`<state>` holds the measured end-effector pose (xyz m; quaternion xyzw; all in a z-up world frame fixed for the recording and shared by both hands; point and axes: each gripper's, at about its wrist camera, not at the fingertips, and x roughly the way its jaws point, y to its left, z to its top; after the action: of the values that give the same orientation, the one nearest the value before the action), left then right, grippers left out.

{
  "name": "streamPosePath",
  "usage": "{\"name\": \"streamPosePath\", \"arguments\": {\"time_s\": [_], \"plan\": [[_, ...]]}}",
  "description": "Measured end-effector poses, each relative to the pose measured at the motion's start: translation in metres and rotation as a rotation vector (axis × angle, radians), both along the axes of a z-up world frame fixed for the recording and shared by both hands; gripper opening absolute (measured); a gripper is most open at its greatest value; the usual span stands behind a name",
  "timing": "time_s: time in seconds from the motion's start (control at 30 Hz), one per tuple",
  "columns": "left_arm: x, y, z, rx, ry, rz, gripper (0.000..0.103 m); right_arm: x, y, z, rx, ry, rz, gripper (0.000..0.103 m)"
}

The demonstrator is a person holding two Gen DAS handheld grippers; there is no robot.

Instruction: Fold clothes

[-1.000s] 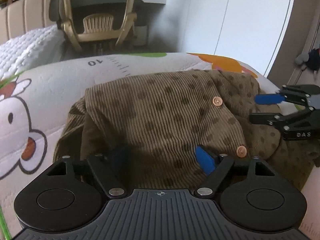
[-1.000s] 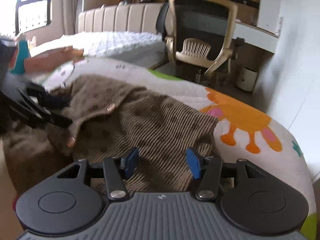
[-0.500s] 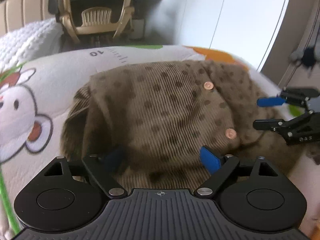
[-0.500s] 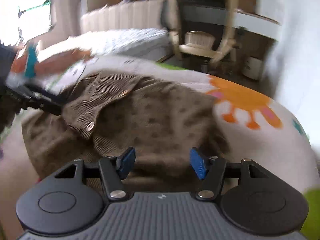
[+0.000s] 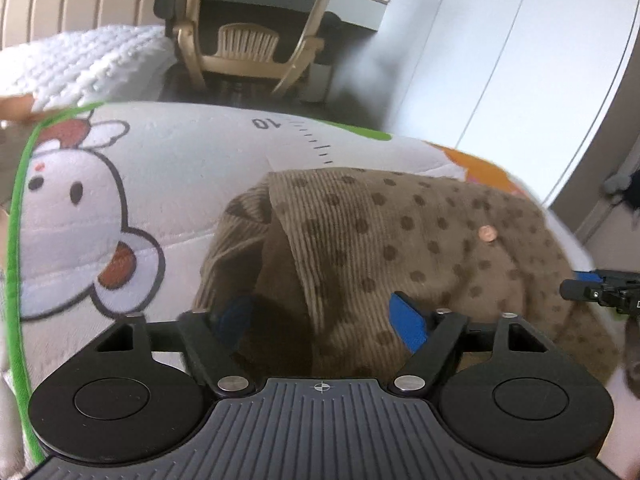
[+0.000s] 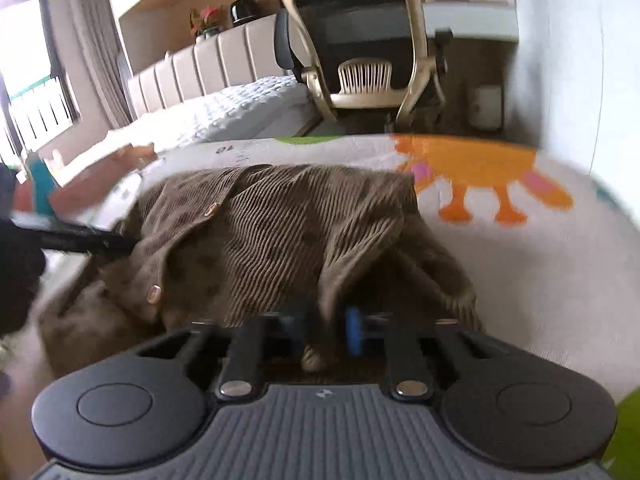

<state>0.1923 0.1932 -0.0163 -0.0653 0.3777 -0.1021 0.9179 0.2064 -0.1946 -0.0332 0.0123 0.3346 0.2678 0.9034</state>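
A brown corduroy garment (image 5: pixel 400 232) with dark dots and pink buttons lies crumpled on a white cartoon-print mat (image 5: pixel 180 184). My left gripper (image 5: pixel 322 318) hangs low over its near left part. Its jaws are closing with a raised fold between the blue pads (image 5: pixel 408 322), which still stand apart. In the right wrist view my right gripper (image 6: pixel 324 326) is shut on the near edge of the garment (image 6: pixel 260 232), and the cloth is drawn up into a ridge. The right gripper (image 5: pixel 592 286) shows at the left view's right edge. The left gripper (image 6: pixel 80 240) is a dark blur at far left.
Beyond the mat (image 6: pixel 520 280) stand an office chair (image 5: pixel 248 40) and a bed with a white knitted blanket (image 5: pixel 80 64). White wardrobe doors (image 5: pixel 500 60) fill the right. An orange animal print (image 6: pixel 480 176) marks the mat's far right part.
The right gripper's jaws have shut on the garment's near edge. The left gripper's jaws have narrowed around a fold, and the garment sits further right in its view.
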Motion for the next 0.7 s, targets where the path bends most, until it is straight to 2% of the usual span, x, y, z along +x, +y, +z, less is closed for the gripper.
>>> {"name": "streamPosePath", "arguments": {"time_s": [0.03,0.07,0.13,0.2,0.27,0.33,0.4,0.53,0.6,0.63,0.67,0.7], "plan": [[0.001,-0.004,0.000,0.041,0.000,0.004,0.032,-0.004,0.001,0.006,-0.011,-0.022,-0.001,0.007],[0.000,-0.007,0.002,0.066,-0.001,0.007,0.021,-0.011,-0.003,0.017,-0.001,-0.049,-0.003,0.007],[-0.006,-0.004,0.015,0.071,-0.008,0.005,0.015,-0.031,-0.011,0.039,0.019,-0.096,0.007,0.006],[-0.020,0.001,0.036,0.060,-0.036,-0.004,0.013,-0.053,-0.020,0.061,0.040,-0.140,0.026,0.006],[-0.040,0.004,0.059,0.066,-0.069,-0.018,0.006,-0.072,-0.023,0.070,0.040,-0.147,0.047,0.006],[-0.063,0.002,0.072,0.081,-0.094,-0.033,0.006,-0.088,-0.024,0.070,0.025,-0.132,0.069,0.006],[-0.086,0.001,0.080,0.088,-0.106,-0.052,0.006,-0.095,-0.024,0.055,0.002,-0.081,0.073,0.005],[-0.110,-0.003,0.061,0.074,-0.033,-0.098,0.009,-0.092,-0.028,0.025,0.013,0.006,0.034,0.005],[-0.104,-0.001,0.051,0.049,-0.016,-0.099,0.020,-0.086,-0.030,0.021,0.021,0.012,0.024,0.005],[-0.095,0.001,0.047,0.032,-0.012,-0.097,0.039,-0.085,-0.029,0.020,0.022,0.012,0.020,0.006],[-0.087,0.003,0.043,0.018,-0.010,-0.094,0.053,-0.085,-0.030,0.020,0.026,0.011,0.015,0.007],[-0.080,0.003,0.040,0.009,-0.017,-0.085,0.054,-0.085,-0.030,0.020,0.030,0.009,0.009,0.007]]}}
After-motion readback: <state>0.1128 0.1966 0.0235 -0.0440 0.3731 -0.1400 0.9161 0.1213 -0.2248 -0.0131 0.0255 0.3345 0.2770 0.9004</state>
